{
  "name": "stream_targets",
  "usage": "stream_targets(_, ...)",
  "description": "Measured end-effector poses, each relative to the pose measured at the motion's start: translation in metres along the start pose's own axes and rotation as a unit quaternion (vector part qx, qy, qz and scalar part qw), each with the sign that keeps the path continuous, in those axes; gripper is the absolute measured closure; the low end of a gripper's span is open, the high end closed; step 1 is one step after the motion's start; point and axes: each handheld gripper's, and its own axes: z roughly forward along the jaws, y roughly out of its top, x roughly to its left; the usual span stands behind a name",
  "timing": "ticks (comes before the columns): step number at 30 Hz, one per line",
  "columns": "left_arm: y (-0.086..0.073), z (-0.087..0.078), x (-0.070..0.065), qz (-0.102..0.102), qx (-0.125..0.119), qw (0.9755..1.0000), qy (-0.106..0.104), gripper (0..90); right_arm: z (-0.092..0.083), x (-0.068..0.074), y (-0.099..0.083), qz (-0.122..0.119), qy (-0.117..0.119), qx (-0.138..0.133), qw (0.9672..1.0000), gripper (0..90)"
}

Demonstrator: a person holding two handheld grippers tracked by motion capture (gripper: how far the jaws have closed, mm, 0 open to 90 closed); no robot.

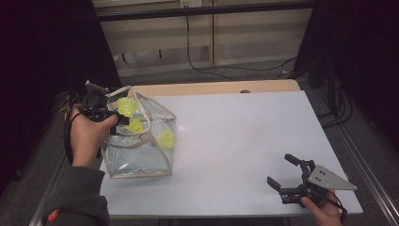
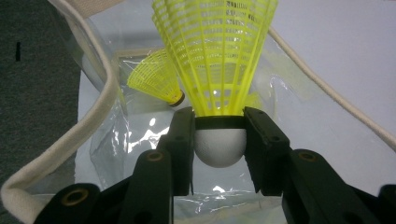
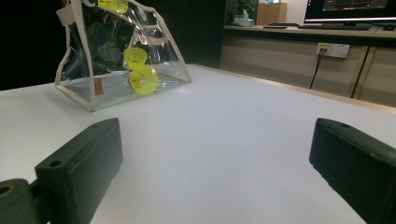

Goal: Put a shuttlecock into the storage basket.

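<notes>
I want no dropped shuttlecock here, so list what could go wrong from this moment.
1. The left gripper pinches the yellow plastic shuttlecock only by its rounded white cork; it could slip out early or tilt.
2. The clear plastic bag with beige trim is soft and its rim sags, so the shuttlecock's skirt may catch on the trim and fall outside.
3. The right gripper rests open far from the bag, so nothing steadies it; it might tip or slide.

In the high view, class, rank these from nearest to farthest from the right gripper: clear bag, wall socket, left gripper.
1. clear bag, left on the table.
2. left gripper, at the bag's top.
3. wall socket, on the back wall.
</notes>
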Motion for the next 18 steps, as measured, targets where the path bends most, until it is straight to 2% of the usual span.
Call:
stream_targets(12, -0.0028, -0.0002, 0.004, -0.009, -0.001, 1.0, 0.004, 64.9, 0.0, -0.0001, 0.0, 0.001, 0.0, 0.0, 1.0, 2.8)
stream_targets(18, -0.0039, 0.0022, 0.0046, -0.006, 0.002, 1.0, 0.006, 64.8, 0.0003, 0.0006, 0.0001, 0.0, 0.0, 0.0, 1.0, 2.7)
